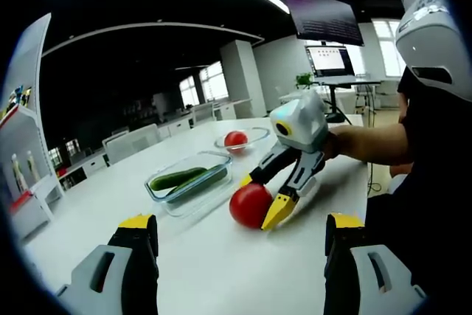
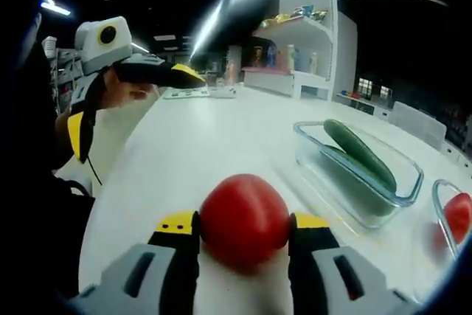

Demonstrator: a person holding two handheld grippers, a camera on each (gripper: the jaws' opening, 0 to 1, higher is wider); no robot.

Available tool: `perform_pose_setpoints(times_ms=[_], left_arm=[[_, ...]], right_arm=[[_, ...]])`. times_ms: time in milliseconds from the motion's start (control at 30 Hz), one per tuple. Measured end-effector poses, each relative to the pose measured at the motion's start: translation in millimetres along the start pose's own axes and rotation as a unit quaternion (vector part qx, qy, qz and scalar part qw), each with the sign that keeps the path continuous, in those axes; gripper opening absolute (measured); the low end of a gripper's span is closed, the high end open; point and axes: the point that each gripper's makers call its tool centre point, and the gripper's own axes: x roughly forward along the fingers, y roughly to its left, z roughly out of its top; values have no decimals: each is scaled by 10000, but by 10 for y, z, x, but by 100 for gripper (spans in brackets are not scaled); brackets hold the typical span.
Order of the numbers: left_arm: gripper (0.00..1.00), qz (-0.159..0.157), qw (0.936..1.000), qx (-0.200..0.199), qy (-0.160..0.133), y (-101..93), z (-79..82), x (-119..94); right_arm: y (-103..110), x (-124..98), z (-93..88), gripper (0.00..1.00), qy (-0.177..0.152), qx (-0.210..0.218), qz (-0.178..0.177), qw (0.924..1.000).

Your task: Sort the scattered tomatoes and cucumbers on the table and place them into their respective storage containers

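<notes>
A red tomato [image 2: 244, 208] sits between the yellow-tipped jaws of my right gripper [image 2: 245, 228], which is shut on it. In the left gripper view the same tomato [image 1: 247, 206] is low on the white table, held by the right gripper [image 1: 260, 198] coming in from the right. Beside it stands a rectangular glass container [image 1: 171, 198] holding two cucumbers [image 1: 177, 178]. Farther back, a round glass bowl [image 1: 254, 135] holds another tomato [image 1: 235, 139]. My left gripper [image 1: 240, 232] is open with nothing between its jaws, and in the right gripper view it [image 2: 133, 101] hovers at the far left.
The cucumber container [image 2: 402, 197] and the tomato bowl [image 2: 436, 212] lie to the right in the right gripper view. The white table [image 1: 206, 271] has bare room in front. A person's arm [image 1: 369, 142] reaches in from the right. Shelves [image 2: 302, 27] and a monitor [image 1: 330, 59] stand beyond the table.
</notes>
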Motion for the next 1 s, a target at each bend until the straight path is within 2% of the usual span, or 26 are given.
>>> perform_pose_setpoints(times_ms=[500,700,1000], left_arm=[[93,11,10000,35,21,-8,10,4],[93,10,10000,39,31,-18,11,3],[93,4,10000,75,35,-36,40,5]], right_arm=[[-27,-20,8,41,-29,67,-200,9998],[-127,-57,16,40,-77,25,-418,9991],[-192,-209,153,40,-328,55,-572,9978]])
